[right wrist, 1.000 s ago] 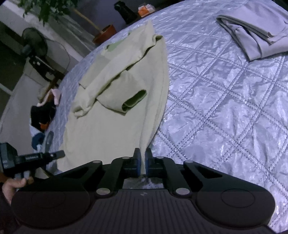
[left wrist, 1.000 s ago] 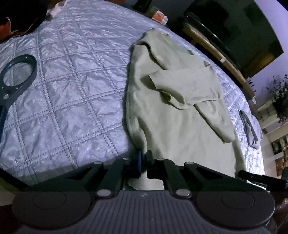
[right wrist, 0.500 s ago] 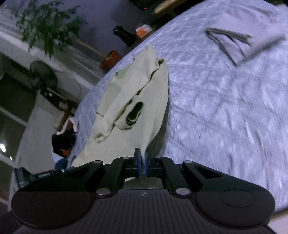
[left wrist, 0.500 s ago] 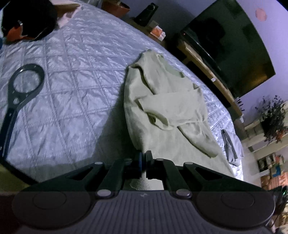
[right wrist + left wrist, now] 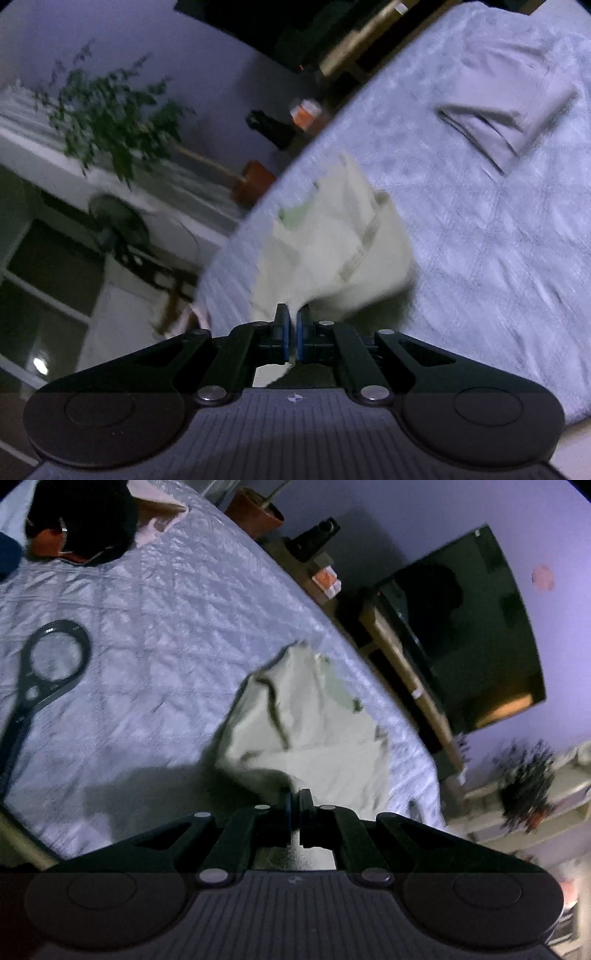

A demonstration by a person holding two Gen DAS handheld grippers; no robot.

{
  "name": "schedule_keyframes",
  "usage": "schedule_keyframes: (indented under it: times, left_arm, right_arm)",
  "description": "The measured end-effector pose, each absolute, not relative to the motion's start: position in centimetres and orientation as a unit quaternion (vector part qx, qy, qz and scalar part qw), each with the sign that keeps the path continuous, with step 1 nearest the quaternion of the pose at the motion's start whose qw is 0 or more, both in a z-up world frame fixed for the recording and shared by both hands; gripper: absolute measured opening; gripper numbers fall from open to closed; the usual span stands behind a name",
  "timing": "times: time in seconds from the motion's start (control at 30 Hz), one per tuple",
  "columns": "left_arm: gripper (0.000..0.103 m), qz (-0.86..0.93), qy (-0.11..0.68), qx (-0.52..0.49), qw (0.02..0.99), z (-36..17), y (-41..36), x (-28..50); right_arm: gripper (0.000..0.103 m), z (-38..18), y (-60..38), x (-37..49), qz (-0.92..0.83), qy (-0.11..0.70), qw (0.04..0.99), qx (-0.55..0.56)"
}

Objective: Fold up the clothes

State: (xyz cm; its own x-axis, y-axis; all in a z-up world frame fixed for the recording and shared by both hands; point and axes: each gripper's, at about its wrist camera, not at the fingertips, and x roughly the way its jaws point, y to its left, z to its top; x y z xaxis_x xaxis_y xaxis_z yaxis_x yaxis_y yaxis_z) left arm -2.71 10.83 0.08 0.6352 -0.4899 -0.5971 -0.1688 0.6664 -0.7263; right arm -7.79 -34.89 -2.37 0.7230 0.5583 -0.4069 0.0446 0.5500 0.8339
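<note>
Left gripper point(image 5: 295, 805): the jaws are pressed together on the near hem of the sweater, and the cloth rises up to them.
Right gripper point(image 5: 291, 325): the jaws are also clamped on an edge of the same sweater; a thin strip of cloth shows between the blue pads point(image 5: 283, 338).
Sweater point(image 5: 310, 734): pale green, on the bed; its near end is lifted by both grippers, its far end lies flat on the cover. The picture is blurred, so I cannot tell where the sleeves lie.
Bed cover point(image 5: 147, 635): grey, quilted in squares, under the sweater.
Ring tool point(image 5: 48, 664): black, with a round loop, flat on the cover, well apart from the sweater.
Folded cloth point(image 5: 506, 110): grey, on the cover, further away, apart from the sweater.
Dark clothes point(image 5: 81, 520): a heap at the far edge of the bed.
Television point(image 5: 461, 638): dark screen by the far wall.
Plant point(image 5: 110, 114): green leaves, beyond the bed.
</note>
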Motion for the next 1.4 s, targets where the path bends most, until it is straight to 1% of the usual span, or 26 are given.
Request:
schedule_keyframes:
  times: [0.13, 0.23, 0.27, 0.33, 0.4, 0.47, 0.5, 0.53, 0.6, 0.67, 0.7, 0.77, 0.83, 0.87, 0.9, 0.93, 0.97, 1.0, 1.07, 1.1, 1.13, 1.2, 1.23, 1.27, 1.3, 1.4]
  left_arm:
    - [0.003, -0.088, 0.409, -0.423, 0.804, -0.9, 10.7, 3.8]
    - [0.005, -0.088, 0.434, -0.416, 0.794, -3.3, 10.1, 9.7]
    - [0.005, -0.075, 0.443, -0.398, 0.8, -4.0, 9.8, 11.5]
    - [0.005, -0.053, 0.442, -0.355, 0.822, -4.6, 9.4, 13.6]
    - [0.007, -0.04, 0.438, -0.329, 0.836, -4.7, 9.3, 14.1]
    - [0.009, -0.039, 0.423, -0.291, 0.857, -4.3, 8.9, 13.8]
    - [0.01, -0.051, 0.409, -0.258, 0.874, -3.5, 8.3, 13.0]
    - [0.012, -0.073, 0.402, -0.23, 0.883, -3.1, 7.1, 12.1]
    - [0.016, -0.123, 0.391, -0.175, 0.895, -2.5, 4.5, 10.4]
    - [0.017, -0.176, 0.404, -0.144, 0.886, -3.1, 1.4, 9.8]
    - [0.017, -0.198, 0.409, -0.129, 0.881, -3.6, 0.0, 9.7]
    - [0.021, -0.227, 0.417, -0.108, 0.873, -4.7, -2.2, 9.9]
    - [0.022, -0.229, 0.431, -0.107, 0.866, -6.1, -3.0, 10.9]
    - [0.021, -0.225, 0.441, -0.115, 0.861, -6.9, -3.0, 11.8]
    - [0.016, -0.222, 0.442, -0.119, 0.861, -7.4, -2.7, 12.5]
    - [0.006, -0.22, 0.441, -0.123, 0.862, -7.8, -2.3, 13.1]
    - [0.003, -0.213, 0.438, -0.113, 0.866, -7.7, -1.9, 13.5]
    - [0.003, -0.205, 0.436, -0.097, 0.871, -7.5, -1.6, 13.8]
    - [0.003, -0.18, 0.427, -0.066, 0.884, -7.0, -0.6, 14.2]
    - [0.003, -0.158, 0.42, -0.051, 0.892, -6.9, 0.1, 14.1]
    - [0.005, -0.134, 0.412, -0.047, 0.9, -6.8, 1.2, 14.0]
    - [0.004, -0.094, 0.406, -0.059, 0.907, -6.8, 3.0, 13.9]
    - [0.006, -0.08, 0.397, -0.061, 0.912, -6.6, 3.5, 13.7]
    - [0.012, -0.07, 0.384, -0.053, 0.919, -6.2, 3.4, 13.3]
    - [0.012, -0.062, 0.369, -0.043, 0.926, -5.7, 3.3, 12.9]
    - [0.012, -0.096, 0.352, -0.01, 0.931, -5.5, 0.8, 12.9]
  right_arm:
    - [0.005, -2.5, -34.4, -1.5, 0.142, 0.329, 0.814, 0.458]
    - [0.006, -4.2, -34.4, 3.9, 0.098, 0.35, 0.818, 0.446]
    - [0.007, -5.1, -34.3, 5.5, 0.079, 0.363, 0.823, 0.431]
    - [0.013, -6.8, -34.2, 8.2, 0.043, 0.387, 0.837, 0.384]
    - [0.014, -7.1, -33.7, 9.7, 0.003, 0.397, 0.868, 0.297]
    - [0.015, -5.8, -32.5, 9.2, -0.016, 0.372, 0.902, 0.219]
    - [0.019, -5.1, -31.9, 8.4, -0.013, 0.351, 0.916, 0.194]
    - [0.028, -4.4, -31.1, 7.4, -0.009, 0.332, 0.928, 0.17]
    - [0.036, -3.9, -28.8, 5.5, 0.015, 0.316, 0.94, 0.125]
    - [0.038, -4.2, -25.4, 4.4, 0.061, 0.325, 0.941, 0.073]
    - [0.039, -4.6, -24.1, 4.4, 0.075, 0.332, 0.938, 0.06]
    - [0.039, -5.2, -23.2, 4.9, 0.09, 0.337, 0.933, 0.09]
    - [0.041, -5.8, -22.8, 6.0, 0.094, 0.347, 0.927, 0.11]
    - [0.041, -6.1, -22.4, 6.8, 0.106, 0.356, 0.922, 0.108]
    - [0.042, -6.7, -21.9, 7.7, 0.121, 0.369, 0.915, 0.106]
    - [0.042, -7.4, -21.6, 8.5, 0.13, 0.381, 0.91, 0.102]
    - [0.042, -8.2, -21.5, 9.1, 0.131, 0.385, 0.909, 0.095]
    - [0.036, -8.8, -21.7, 9.3, 0.131, 0.382, 0.911, 0.085]
    - [0.021, -9.3, -22.7, 9.5, 0.113, 0.371, 0.919, 0.065]
    - [0.006, -9.4, -23.7, 9.5, 0.09, 0.368, 0.923, 0.069]
    - [0.0, -9.5, -25.0, 9.5, 0.064, 0.366, 0.925, 0.08]
    - [0.0, -9.4, -26.5, 9.2, 0.032, 0.356, 0.93, 0.085]
    - [0.0, -9.2, -26.5, 8.9, 0.017, 0.352, 0.933, 0.07]
    - [0.007, -9.0, -26.1, 8.7, 0.005, 0.348, 0.936, 0.055]
    - [0.015, -8.9, -25.7, 8.5, 0.008, 0.341, 0.939, 0.053]
    - [0.024, -8.6, -24.8, 8.4, 0.026, 0.324, 0.944, 0.052]
